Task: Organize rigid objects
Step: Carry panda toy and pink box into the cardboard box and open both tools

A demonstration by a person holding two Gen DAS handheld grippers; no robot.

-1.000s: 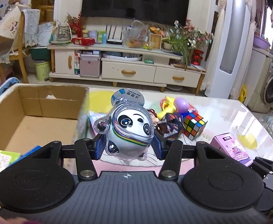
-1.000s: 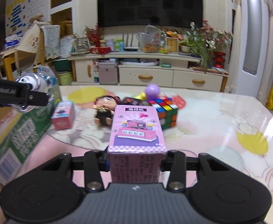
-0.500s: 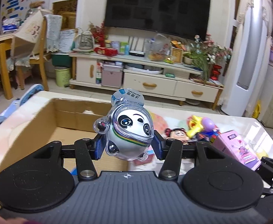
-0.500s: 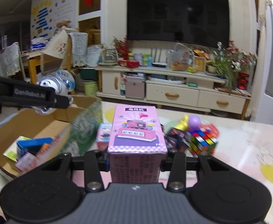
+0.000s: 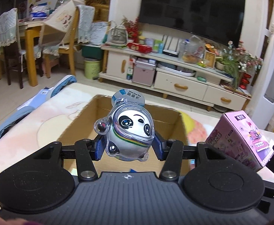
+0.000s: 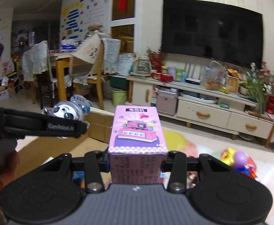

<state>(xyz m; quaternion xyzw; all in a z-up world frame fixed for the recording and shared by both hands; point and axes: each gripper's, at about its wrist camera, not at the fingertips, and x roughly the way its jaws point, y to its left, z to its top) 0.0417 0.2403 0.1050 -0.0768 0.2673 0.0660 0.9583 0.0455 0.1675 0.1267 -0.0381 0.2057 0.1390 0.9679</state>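
Note:
My left gripper point(image 5: 128, 146) is shut on a panda toy point(image 5: 128, 131) in a clear shell, its blue pads pressing both sides. It hangs over the open cardboard box point(image 5: 75, 129). The right wrist view shows the same panda toy point(image 6: 65, 112) and the left gripper point(image 6: 62, 127) at the left. My right gripper point(image 6: 137, 162) is shut on a pink toy box point(image 6: 138, 131) with a purple picture on top, held above the table beside the cardboard box point(image 6: 101, 123). That pink toy box point(image 5: 243, 138) also appears at the right edge of the left wrist view.
Small toys point(image 6: 238, 159) lie on the table point(image 6: 268, 168) at the right, among them a yellow and purple one. A hand point(image 6: 0, 183) holds the left gripper's handle. Beyond the table stand a TV cabinet point(image 5: 174, 82), chairs and a dining table point(image 5: 34, 28).
Both grippers have risen and swung left with their loads. The panda now hangs over the box's middle, and the pink box has come level with the box's right wall, leaving the toys behind.

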